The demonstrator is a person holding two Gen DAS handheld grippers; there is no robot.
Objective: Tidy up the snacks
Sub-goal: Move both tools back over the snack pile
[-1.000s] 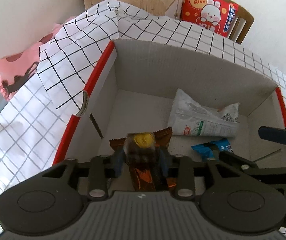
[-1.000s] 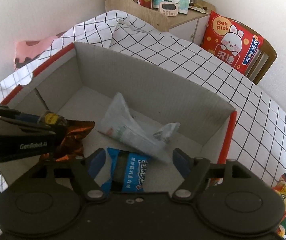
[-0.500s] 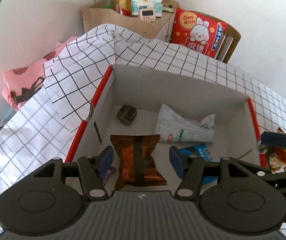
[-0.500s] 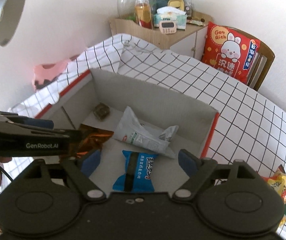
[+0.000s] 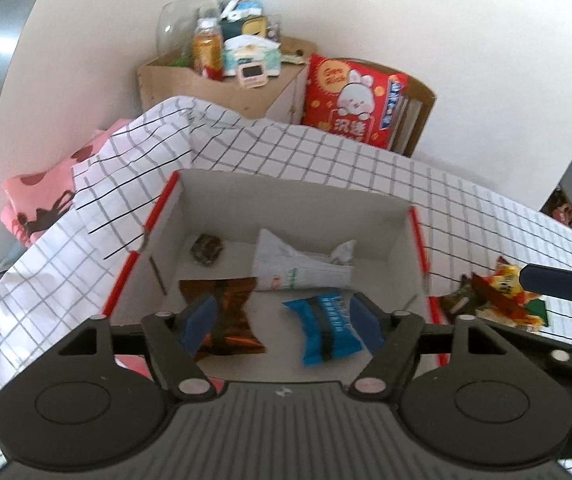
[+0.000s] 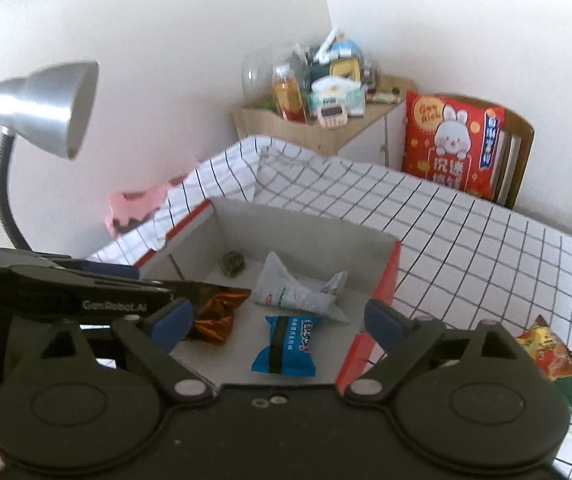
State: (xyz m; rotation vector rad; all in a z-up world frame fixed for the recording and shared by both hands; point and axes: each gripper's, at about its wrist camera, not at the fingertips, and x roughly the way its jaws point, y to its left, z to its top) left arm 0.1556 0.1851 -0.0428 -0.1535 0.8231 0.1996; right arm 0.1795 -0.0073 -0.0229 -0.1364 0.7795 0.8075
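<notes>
A white cardboard box with red edges (image 5: 398,220) (image 6: 310,236) sits on the checked tablecloth. Inside lie an orange-brown snack packet (image 5: 230,312) (image 6: 214,316), a blue packet (image 5: 326,324) (image 6: 286,344), a white crumpled bag (image 5: 298,264) (image 6: 294,292) and a small dark snack (image 5: 207,249) (image 6: 232,262). My left gripper (image 5: 282,320) is open and empty above the box's near side. My right gripper (image 6: 278,320) is open and empty above the box. Loose yellow-red snack packets (image 5: 498,292) (image 6: 546,352) lie on the cloth right of the box.
A silver desk lamp (image 6: 46,108) stands at the left. A wooden cabinet (image 5: 222,80) with bottles and a timer stands behind the table. A red rabbit cushion (image 5: 354,100) rests on a chair. A pink cloth (image 5: 34,200) lies at the far left.
My left gripper opened and let the orange-brown packet and the small dark snack drop into the box. Both grippers have risen and pulled back from the box.
</notes>
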